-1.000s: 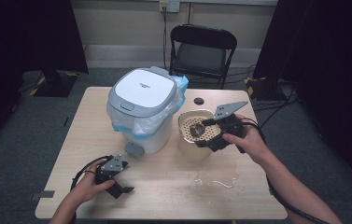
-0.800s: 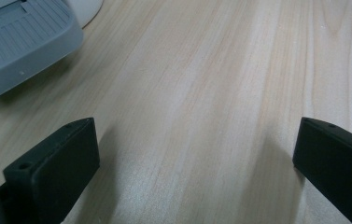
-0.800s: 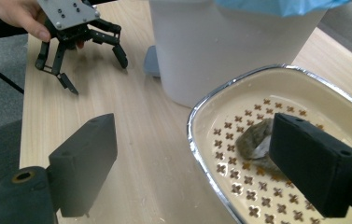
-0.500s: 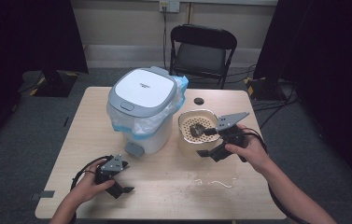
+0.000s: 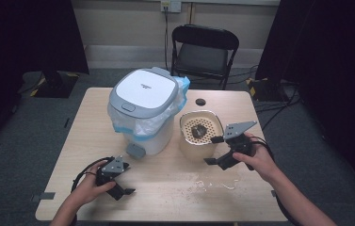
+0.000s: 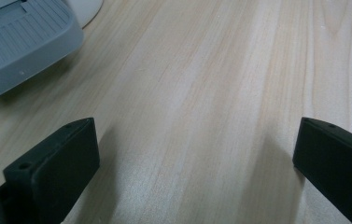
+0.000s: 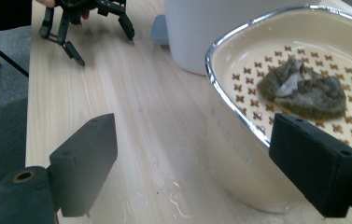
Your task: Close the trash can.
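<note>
Right gripper (image 5: 213,150) is down beside the cream strainer basket (image 5: 188,141), jaws spread wide, nothing pinched between them. In the right gripper view one jaw sits over the basket's perforated floor, inside the chrome rim, and the other hangs outside over the table (image 7: 117,93); the basket wall runs up between the two fingers, whether either pad touches it I can't tell. The soggy brown clump (image 7: 302,91) lies in the basket just ahead of the inner finger, clear of it. A wet smear (image 5: 215,183) spreads on the wood right below the outer finger.

Left gripper (image 5: 121,179) rests low on the table at the near edge, jaws released and wide apart with bare wood between them. The white bin's grey pedal (image 6: 19,46) lies ahead of its left finger, close but apart. The bin (image 5: 143,113), lid down and bag-lined, stands just beside the basket
</note>
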{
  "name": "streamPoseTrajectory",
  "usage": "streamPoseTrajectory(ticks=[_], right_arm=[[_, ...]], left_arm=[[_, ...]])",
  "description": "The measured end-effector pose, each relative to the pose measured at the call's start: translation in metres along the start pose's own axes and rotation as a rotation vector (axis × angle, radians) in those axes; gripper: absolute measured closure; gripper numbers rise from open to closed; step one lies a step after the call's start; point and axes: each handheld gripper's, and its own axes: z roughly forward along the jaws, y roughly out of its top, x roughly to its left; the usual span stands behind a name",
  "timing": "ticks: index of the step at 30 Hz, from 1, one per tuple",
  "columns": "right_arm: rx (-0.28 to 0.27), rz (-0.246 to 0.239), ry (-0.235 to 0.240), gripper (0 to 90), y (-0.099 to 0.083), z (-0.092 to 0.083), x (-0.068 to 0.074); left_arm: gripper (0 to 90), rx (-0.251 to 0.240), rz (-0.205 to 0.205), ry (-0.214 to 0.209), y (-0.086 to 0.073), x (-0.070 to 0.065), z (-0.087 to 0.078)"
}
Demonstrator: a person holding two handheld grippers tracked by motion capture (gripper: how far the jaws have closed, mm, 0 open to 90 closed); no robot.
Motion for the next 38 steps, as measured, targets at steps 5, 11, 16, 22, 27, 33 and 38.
streamPoseTrajectory(ticks=[5, 11, 16, 22, 27, 33, 38], right_arm=[[-0.004, 0.011, -0.001, 14.8, -0.008, -0.003, 0.001], [0.005, 0.016, 0.004, 14.9, -0.018, -0.002, 0.002], [0.009, 0.026, 0.006, 14.9, -0.027, -0.001, 0.003], [0.006, 0.036, -0.002, 14.9, -0.036, 0.0, 0.003], [0.007, 0.046, -0.005, 14.9, -0.042, 0.002, 0.003], [0.013, 0.061, -0.002, 14.9, -0.053, 0.007, 0.002], [0.011, 0.071, -0.003, 14.9, -0.06, 0.01, 0.001]], left_arm=[[0.0, 0.0, 0.0, 0.0, 0.0, 0.0, 0.0], [0.0, -0.001, 0.0, 0.0, 0.0, 0.0, 0.0], [0.0, 0.0, 0.0, 0.0, 0.0, 0.0, 0.0], [0.0, 0.0, 0.0, 0.0, 0.0, 0.0, 0.0], [0.0, -0.001, 0.0, 0.0, 0.0, 0.0, 0.0], [0.0, 0.0, 0.0, 0.0, 0.0, 0.0, 0.0], [0.0, 0.0, 0.0, 0.0, 0.0, 0.0, 0.0]])
